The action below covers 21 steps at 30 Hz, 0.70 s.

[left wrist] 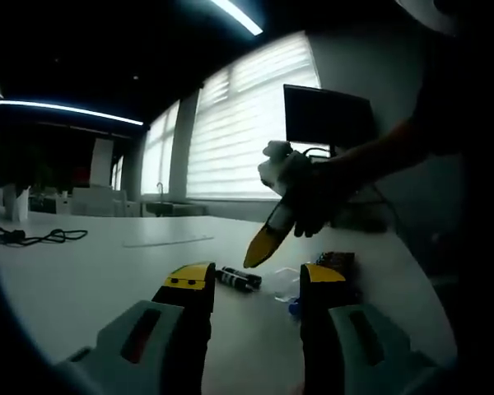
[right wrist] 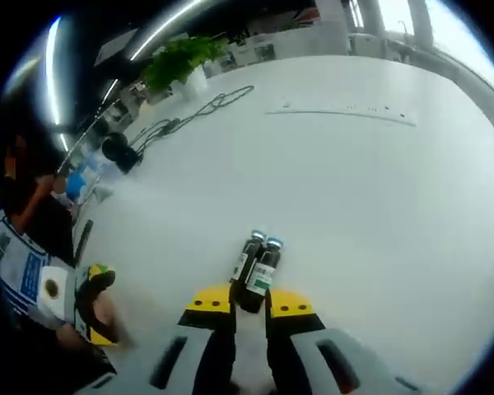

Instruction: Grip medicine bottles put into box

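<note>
Medicine bottles are the business here, but take the scene from the biggest thing down: a wide white table (right wrist: 370, 173) carries everything, with bright blinded windows and a dark monitor (left wrist: 328, 115) behind it in the left gripper view, and a leafy green plant (right wrist: 179, 58) and a black cable (right wrist: 199, 109) lying far across it in the right gripper view. Next in size come the tools. The left gripper (left wrist: 255, 284) sits low over the table with its yellow-tipped jaws apart and nothing between them. The right gripper (right wrist: 249, 306) points down at the tabletop; in the left gripper view it shows as a hand-held tool tilted downward above the table. Its jaws stand close to each other, with the lower end of the bottles lying in the narrow gap; whether the pads actually press on glass I cannot tell. Smallest are the medicine bottles (right wrist: 258, 270) themselves: two dark vials with pale caps and labels, lying side by side and touching on the bare table; in the left gripper view they lie ahead of the left jaws. No box can be made out clearly. By my reading, the step in hand is the grip itself, early in the task; next calls for squeezing firmly on one vial, lifting cleanly without rolling its neighbour, then finding the box.
</note>
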### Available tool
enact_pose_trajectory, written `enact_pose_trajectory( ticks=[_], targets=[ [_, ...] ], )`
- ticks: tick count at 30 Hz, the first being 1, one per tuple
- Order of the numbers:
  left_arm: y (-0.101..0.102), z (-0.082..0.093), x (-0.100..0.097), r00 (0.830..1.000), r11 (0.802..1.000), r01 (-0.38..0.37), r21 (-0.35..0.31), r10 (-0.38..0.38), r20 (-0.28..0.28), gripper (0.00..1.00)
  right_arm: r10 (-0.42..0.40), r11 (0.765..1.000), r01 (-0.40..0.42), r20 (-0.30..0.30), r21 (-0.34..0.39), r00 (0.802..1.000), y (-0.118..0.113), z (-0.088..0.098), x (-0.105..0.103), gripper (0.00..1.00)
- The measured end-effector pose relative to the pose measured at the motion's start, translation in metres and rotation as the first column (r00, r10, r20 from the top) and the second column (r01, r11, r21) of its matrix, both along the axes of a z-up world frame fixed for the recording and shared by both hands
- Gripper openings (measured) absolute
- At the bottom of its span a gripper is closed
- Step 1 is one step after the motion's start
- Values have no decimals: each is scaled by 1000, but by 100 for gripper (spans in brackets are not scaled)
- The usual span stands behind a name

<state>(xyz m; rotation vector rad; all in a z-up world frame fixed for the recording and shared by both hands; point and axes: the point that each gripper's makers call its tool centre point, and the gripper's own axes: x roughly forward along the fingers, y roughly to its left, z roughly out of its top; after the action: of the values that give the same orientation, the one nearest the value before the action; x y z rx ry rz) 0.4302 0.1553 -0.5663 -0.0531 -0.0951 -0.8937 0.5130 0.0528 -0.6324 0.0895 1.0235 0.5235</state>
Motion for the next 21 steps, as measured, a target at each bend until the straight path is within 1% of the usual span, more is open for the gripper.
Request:
enact_pose_trajectory(
  ticks=[4, 7, 9, 15, 21],
  targets=[
    [0, 0, 0, 1000, 1000, 3, -5, -3, -1, 34, -21, 1000, 21, -16, 10, 1000, -1, -3, 6, 10],
    [1, 0, 0, 1000, 1000, 5, -8, -5, -1, 34, -31, 1000, 31, -13, 2, 999, -1, -4, 10, 10],
    [2, 0, 0, 1000, 1000, 5, -12, -5, -1, 34, -42, 999, 42, -29, 8, 999, -2, -7, 11, 10],
    [3, 2, 0, 1000, 1000, 7, -21, -7, -1, 34, -33, 999, 32, -33, -9, 999, -3, -13, 13, 10],
    [3, 3, 0, 1000, 1000, 12, -28, -12, -3, 34, -35, 999, 34, -30, -23, 999, -6, -16, 15, 9]
  ],
)
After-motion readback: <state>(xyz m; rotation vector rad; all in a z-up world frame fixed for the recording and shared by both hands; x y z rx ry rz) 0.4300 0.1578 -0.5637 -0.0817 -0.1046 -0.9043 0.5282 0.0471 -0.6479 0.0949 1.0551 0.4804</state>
